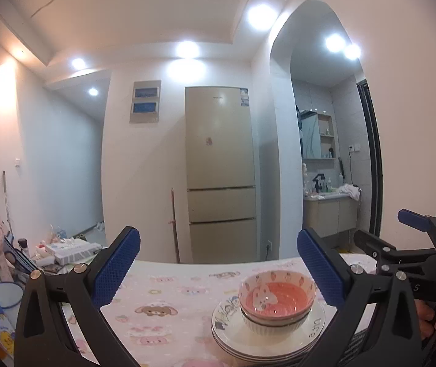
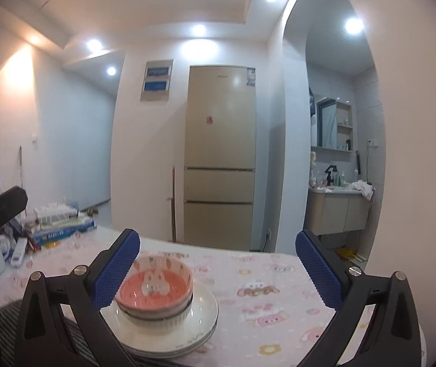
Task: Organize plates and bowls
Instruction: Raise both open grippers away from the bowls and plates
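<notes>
Two nested bowls [image 1: 276, 302] are being borne on stacked plates [image 1: 267, 333] on the table [image 1: 169, 293]. Left gripper [image 1: 218, 269] and right gripper [image 2: 218, 269] are being held wide open, empty. Glazed ware is being judged stiff, slippery, breakable; rims are best gripped.

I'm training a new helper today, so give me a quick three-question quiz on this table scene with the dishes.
1. True or false: the pink rabbit-print ceramic bowl sits nested in a white ribbed bowl.
2. What do both bowls rest on? A) a wooden tray B) a stack of white round plates C) the bare pink cartoon-print tablecloth
3. Fill in: the jaws of the right gripper are ____, holding nothing.

Key: 1 true; 2 B; 3 open
</notes>
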Motion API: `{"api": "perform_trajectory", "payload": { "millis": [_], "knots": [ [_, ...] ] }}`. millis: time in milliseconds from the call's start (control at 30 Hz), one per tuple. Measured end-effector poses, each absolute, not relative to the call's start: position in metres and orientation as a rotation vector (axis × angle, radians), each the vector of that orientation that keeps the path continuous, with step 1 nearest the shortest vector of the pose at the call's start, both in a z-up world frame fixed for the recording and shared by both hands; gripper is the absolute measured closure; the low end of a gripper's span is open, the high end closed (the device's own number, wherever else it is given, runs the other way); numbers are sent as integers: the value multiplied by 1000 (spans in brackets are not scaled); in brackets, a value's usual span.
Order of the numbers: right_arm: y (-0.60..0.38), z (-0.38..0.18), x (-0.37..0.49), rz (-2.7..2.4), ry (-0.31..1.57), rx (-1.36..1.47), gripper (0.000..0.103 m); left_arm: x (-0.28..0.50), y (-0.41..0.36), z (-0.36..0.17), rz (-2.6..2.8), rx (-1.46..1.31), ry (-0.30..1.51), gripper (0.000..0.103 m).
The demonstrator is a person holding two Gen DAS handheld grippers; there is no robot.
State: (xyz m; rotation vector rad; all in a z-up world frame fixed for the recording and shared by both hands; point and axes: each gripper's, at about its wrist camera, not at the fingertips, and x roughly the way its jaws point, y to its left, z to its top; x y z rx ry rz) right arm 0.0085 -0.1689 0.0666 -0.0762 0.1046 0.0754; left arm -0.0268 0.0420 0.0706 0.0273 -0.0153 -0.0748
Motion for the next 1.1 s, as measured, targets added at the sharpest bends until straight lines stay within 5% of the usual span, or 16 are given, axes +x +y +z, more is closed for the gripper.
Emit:
{"api": "perform_trajectory", "payload": {
  "millis": [1100],
  "knots": [
    [-176, 11, 2, 28, 82, -72, 0, -9, 46, 9, -6, -1, 29, 0]
  ]
}}
